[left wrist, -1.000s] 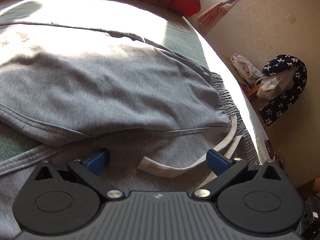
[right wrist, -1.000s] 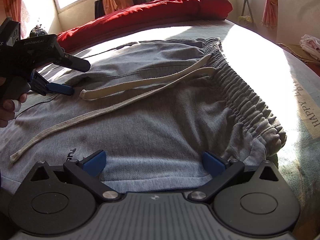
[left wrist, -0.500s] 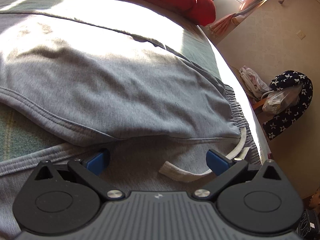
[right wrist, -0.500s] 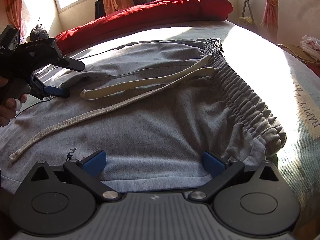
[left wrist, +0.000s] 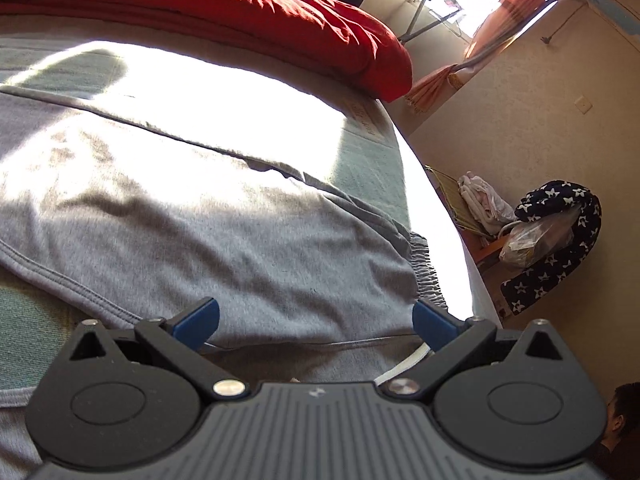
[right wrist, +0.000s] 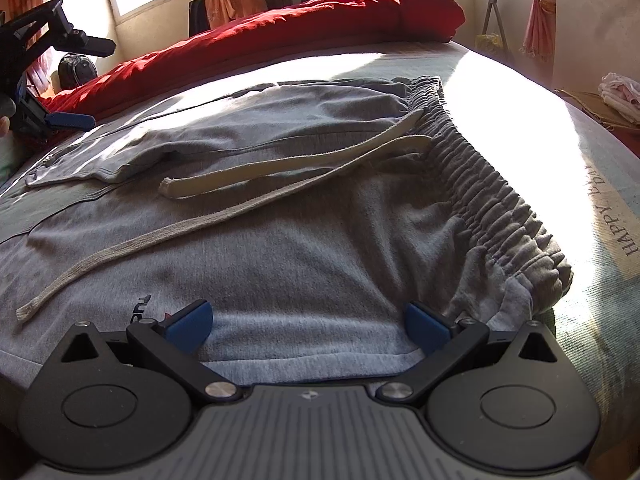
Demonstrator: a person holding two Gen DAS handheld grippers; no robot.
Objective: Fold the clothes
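Our right gripper (right wrist: 306, 326) stands wide and empty at the bottom of the frame, over the near hem of the grey sweat shorts (right wrist: 320, 248) spread across the bed (right wrist: 592, 184). Our left gripper (left wrist: 316, 320), equally wide, holds nothing above the folded-over leg. The cream drawstring (right wrist: 288, 168) crosses mid-frame; a red duvet (right wrist: 320, 24) lies along the top.

Shorts: I see grey drawstring shorts (right wrist: 320, 240) flat on the bed, one leg folded over.
Drawstring: pale cord (right wrist: 280, 168) trailing across the front.
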